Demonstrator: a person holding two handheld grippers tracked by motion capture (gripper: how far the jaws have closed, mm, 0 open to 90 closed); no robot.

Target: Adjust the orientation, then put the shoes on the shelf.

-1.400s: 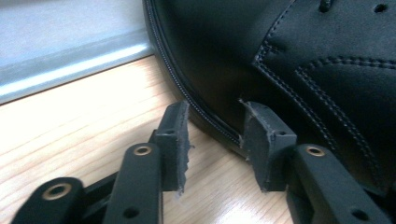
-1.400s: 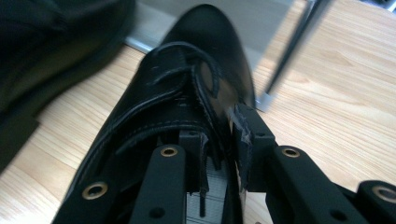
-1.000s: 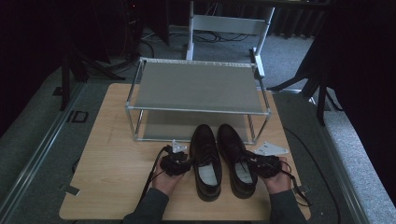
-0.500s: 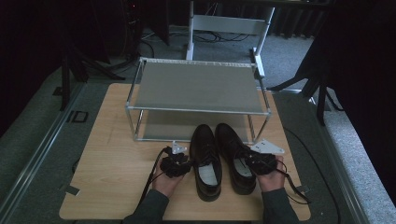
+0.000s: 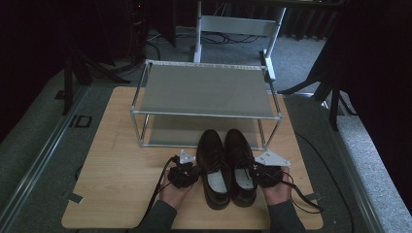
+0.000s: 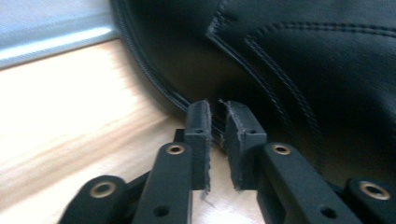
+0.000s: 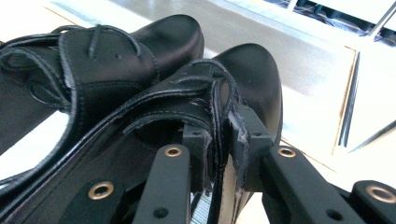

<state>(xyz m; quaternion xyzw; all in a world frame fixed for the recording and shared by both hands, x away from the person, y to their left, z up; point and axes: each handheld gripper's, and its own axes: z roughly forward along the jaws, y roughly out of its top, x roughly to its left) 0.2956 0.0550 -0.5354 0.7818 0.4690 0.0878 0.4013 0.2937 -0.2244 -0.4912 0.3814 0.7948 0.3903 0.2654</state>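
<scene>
Right gripper (image 7: pixel 217 135) now pinches the side wall of the right black leather lace-up shoe (image 5: pixel 241 165), having moved in from beside it. Left gripper (image 6: pixel 215 122) (jaws nearly closed, empty) touches the left shoe (image 5: pixel 214 167) on the wooden table (image 5: pixel 116 170); a lift seems close.

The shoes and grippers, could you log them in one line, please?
right gripper: shut on right shoe collar | left gripper: shut, beside left shoe

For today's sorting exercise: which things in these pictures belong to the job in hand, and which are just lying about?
In the job:
right shoe, its side pinched by the right gripper
left shoe, with the left gripper at its side
two-tier rack, probably where they go

Lying about:
chair frame
floor cables
</scene>
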